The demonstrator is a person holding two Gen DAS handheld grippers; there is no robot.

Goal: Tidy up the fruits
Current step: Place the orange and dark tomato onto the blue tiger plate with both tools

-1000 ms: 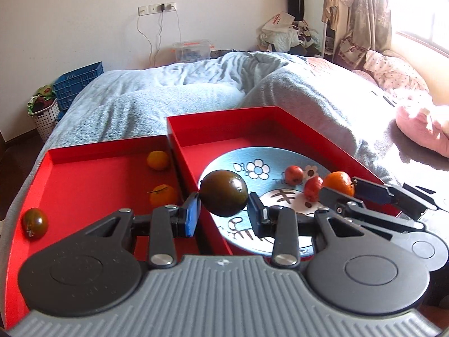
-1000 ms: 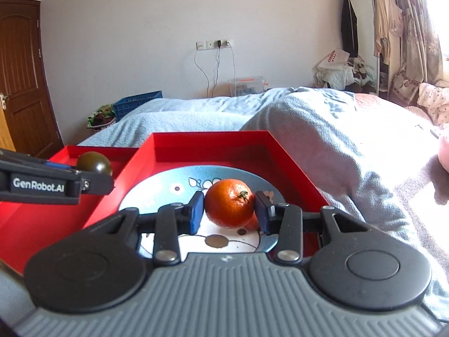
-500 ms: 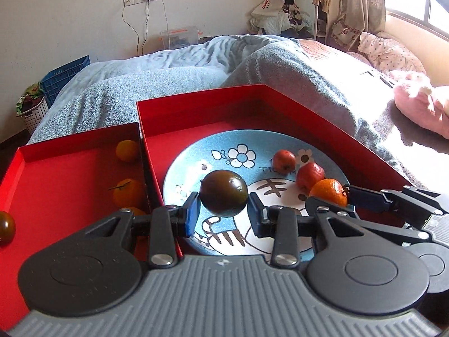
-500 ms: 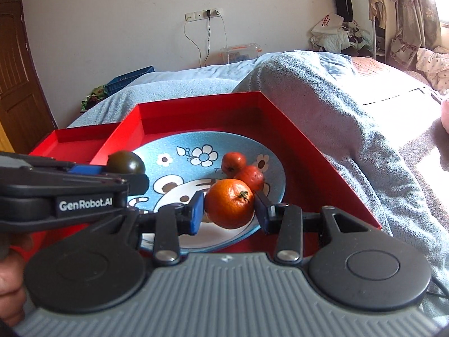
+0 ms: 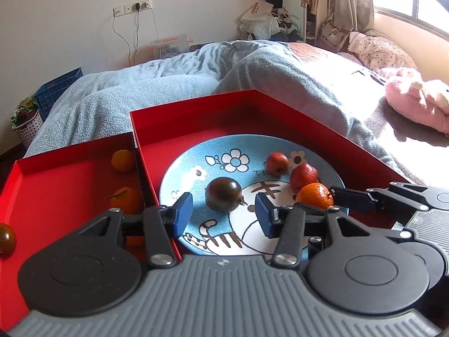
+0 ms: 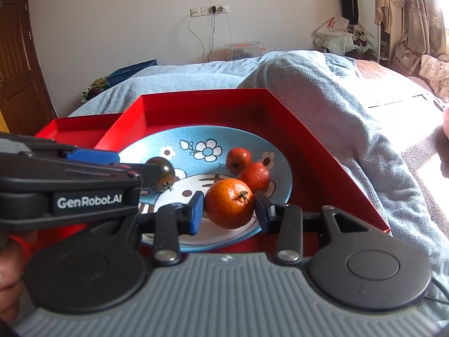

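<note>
A dark tomato (image 5: 223,193) lies on the blue flowered plate (image 5: 252,144) inside the right red tray (image 5: 196,118). My left gripper (image 5: 223,219) straddles it, jaws opening, and neither pad touches the fruit. My right gripper (image 6: 228,207) is shut on an orange tangerine (image 6: 229,203) just over the plate's near right side (image 6: 280,168). Beside the tangerine, two small red fruits (image 6: 238,158) (image 6: 255,175) rest on the plate. The left red tray (image 5: 61,185) holds two tangerines (image 5: 122,160) (image 5: 123,199) and another dark tomato (image 5: 5,237).
Both trays sit on a bed with a rumpled blue blanket (image 5: 168,84). A pink pillow (image 5: 415,104) lies at the far right. A blue crate (image 5: 56,90) and a basket (image 5: 25,123) stand by the wall. A person's hand (image 6: 8,266) holds the left gripper.
My left gripper came down over the plate, then opened and let the dark tomato onto it. The right gripper keeps its hold on the tangerine, now nearer the plate.
</note>
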